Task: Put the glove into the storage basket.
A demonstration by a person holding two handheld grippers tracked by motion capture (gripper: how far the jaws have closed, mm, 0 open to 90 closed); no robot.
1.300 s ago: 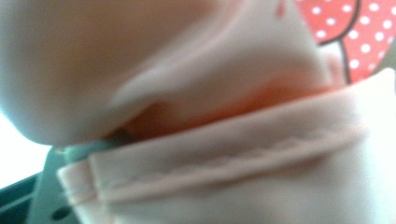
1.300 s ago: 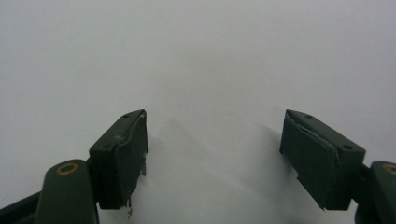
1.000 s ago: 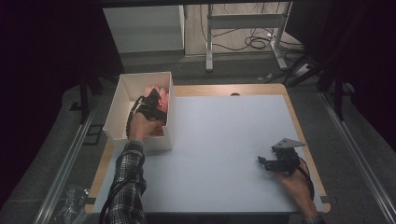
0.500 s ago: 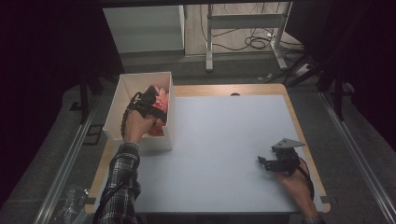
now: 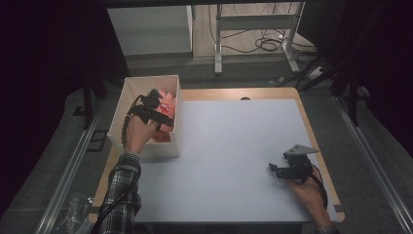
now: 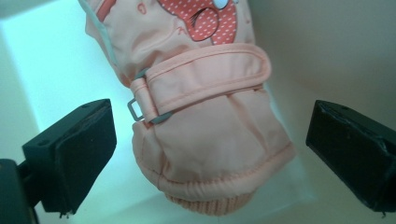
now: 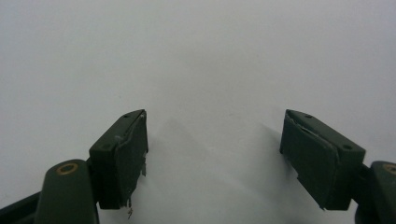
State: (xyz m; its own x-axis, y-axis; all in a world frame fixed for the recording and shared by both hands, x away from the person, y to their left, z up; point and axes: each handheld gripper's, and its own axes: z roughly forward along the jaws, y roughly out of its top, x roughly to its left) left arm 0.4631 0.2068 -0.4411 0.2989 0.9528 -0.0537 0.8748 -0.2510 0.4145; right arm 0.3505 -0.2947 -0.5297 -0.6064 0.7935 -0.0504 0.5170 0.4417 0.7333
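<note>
Peach-pink padded fabric is what sits between my left gripper's (image 6: 210, 140) jaws: a child's mitten (image 6: 205, 116) lying in the white box (image 5: 127, 97) at the table's far-left corner. In the left gripper view my two black jaws stand wide apart, one on either side of the mitten's cuff end, and neither pad touches it. A strap crosses the mitten and runs through a small grey buckle (image 6: 137, 109) on the side nearer the left jaw. Below the strap the fabric puffs out, then ends in a ribbed knit cuff (image 6: 210, 203) pointing toward me. Past the strap there is a coral patch with white dots (image 6: 201, 18). The mitten rests on the box's pale floor, with a cream wall close by on the right of that view.

From above, my left gripper (image 5: 155, 108) reaches down into the box, my hand (image 5: 139, 134) just behind it and my plaid sleeve (image 5: 122, 187) over the near-left part of the table. The pink shows inside the box right at the gripper.

Moving right, the pale blue-grey tabletop (image 5: 234, 146) spreads out with a wooden rim (image 5: 234, 93).

Well apart, near the table's near-right corner, I hold my right gripper (image 5: 275, 169) low over the surface, its grey three-cornered plate (image 5: 299, 149) on top. In the right gripper view its jaws (image 7: 215, 149) stand wide open with bare tabletop between them.
</note>
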